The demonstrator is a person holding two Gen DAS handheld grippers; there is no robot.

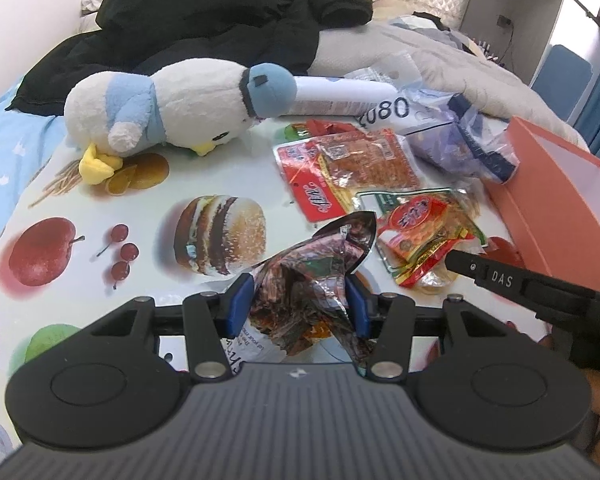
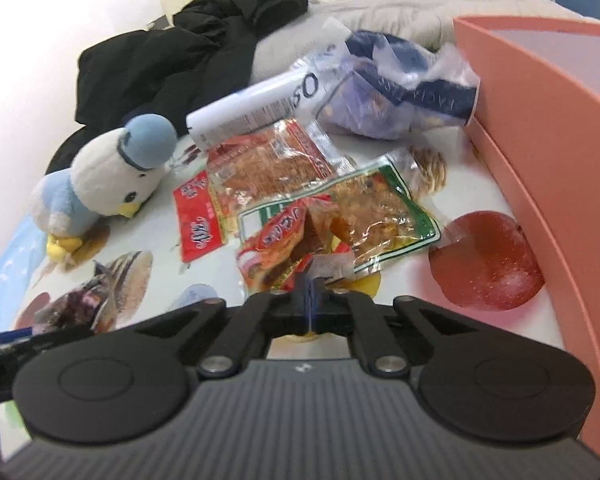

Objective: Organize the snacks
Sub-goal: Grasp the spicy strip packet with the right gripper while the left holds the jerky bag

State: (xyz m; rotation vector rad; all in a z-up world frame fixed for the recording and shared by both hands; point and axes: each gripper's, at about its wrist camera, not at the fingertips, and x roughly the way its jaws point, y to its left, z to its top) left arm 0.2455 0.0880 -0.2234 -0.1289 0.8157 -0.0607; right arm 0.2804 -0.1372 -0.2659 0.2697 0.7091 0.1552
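The left gripper [image 1: 298, 306] holds a crumpled dark foil snack bag [image 1: 312, 280] between its blue pads [image 1: 240, 304], jaws part-way apart and pressing the bag's sides. Just beside that bag, toward the salmon-pink box [image 1: 548, 200], the right gripper [image 2: 310, 286] has its jaws closed together, pinching the clear corner of a green-edged snack packet [image 2: 380, 208] that lies on the food-printed cloth [image 1: 140, 192]. A small red packet [image 2: 284, 236] lies on the green-edged one, overlapping it. Farther from the box than these sits a larger red snack packet [image 1: 320, 184] with a clear-fronted spicy strip pack [image 1: 364, 160] lying over it. Beyond them, close against the box's far end, is a crumpled blue and clear plastic bag [image 1: 468, 140]. A white tube with dark numerals [image 1: 352, 98] lies beside that bag, on the side away from the box. Past the tube's end a plush bird in a blue cap [image 1: 172, 108] lies tipped over, well apart from the box. Behind it are black clothes [image 1: 204, 24].
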